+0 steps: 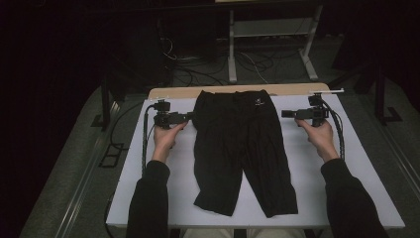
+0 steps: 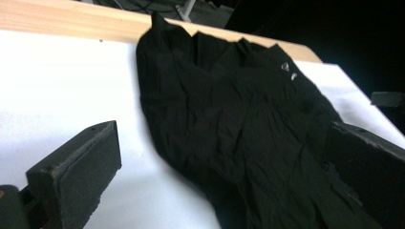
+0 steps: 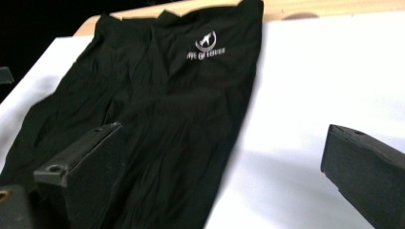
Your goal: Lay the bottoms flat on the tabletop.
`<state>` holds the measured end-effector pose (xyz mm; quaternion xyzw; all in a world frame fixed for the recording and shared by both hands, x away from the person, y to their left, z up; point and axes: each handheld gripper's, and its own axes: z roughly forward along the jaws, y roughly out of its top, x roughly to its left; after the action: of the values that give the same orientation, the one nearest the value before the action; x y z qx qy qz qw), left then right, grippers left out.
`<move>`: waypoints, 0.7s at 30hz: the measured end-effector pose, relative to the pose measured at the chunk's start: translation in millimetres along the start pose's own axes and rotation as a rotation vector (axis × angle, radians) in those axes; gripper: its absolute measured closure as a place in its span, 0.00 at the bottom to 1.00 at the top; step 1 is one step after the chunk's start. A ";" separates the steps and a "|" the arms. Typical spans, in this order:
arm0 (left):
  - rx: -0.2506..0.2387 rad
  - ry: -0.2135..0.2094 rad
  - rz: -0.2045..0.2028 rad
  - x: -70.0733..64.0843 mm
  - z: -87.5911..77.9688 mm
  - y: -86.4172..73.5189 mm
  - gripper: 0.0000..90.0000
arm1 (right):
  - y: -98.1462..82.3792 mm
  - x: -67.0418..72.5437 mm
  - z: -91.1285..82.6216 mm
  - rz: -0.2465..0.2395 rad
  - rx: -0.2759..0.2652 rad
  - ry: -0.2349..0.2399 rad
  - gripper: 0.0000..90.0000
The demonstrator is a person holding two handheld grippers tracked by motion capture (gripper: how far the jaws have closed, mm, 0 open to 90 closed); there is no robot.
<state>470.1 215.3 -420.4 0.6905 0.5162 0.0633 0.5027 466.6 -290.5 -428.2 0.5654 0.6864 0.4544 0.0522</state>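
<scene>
On white table (image 1: 148, 188) | left hand-held gripper (image 1: 190, 117) spread, empty, beside black shorts (image 1: 241, 148) | right hand-held gripper (image 1: 284, 113) spread, empty

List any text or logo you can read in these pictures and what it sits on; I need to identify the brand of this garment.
White emblem, a figure inside a partial ring, printed near the waistband of the black fabric shorts: a logo, no letters.
White line of lettering under that emblem: too blurred to read for certain.
In the high view and the left gripper view the same print shows as small white marks, unreadable.
No other text shows.
</scene>
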 end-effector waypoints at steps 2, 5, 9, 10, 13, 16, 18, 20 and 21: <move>0.001 -0.008 0.006 -3.7 -3.0 -3.0 0.00 | -6.8 0.3 -5.7 -0.003 0.008 0.006 0.02; -0.004 -0.015 0.015 -8.9 -7.8 -5.8 0.00 | -18.3 1.1 -15.4 -0.015 0.008 0.017 0.02; -0.005 -0.023 0.026 -17.1 -14.9 -8.9 0.00 | -30.9 3.3 -24.2 -0.029 0.018 0.017 0.02; -0.006 -0.026 0.029 -19.5 -16.5 -9.7 0.00 | -34.3 4.6 -26.1 -0.031 0.022 0.018 0.02; -0.002 -0.038 0.048 -27.0 -20.6 -12.9 0.00 | -44.4 8.9 -31.3 -0.040 0.027 0.028 0.02; 0.003 -0.057 0.064 -34.6 -22.9 -15.9 0.00 | -52.2 13.6 -35.7 -0.049 0.044 0.032 0.02; 0.003 -0.071 0.070 -39.1 -23.6 -18.0 0.00 | -55.7 16.9 -39.3 -0.048 0.044 0.040 0.02; 0.013 -0.081 0.081 -43.2 -23.2 -19.6 0.00 | -58.9 20.7 -42.5 -0.053 0.048 0.046 0.02; 0.016 -0.085 0.085 -45.5 -22.4 -20.2 0.00 | -60.5 22.4 -43.9 -0.059 0.051 0.049 0.02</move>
<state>422.5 193.3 -405.2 0.7180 0.4649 0.0509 0.5155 388.9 -293.6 -434.1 0.5348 0.7152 0.4488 0.0341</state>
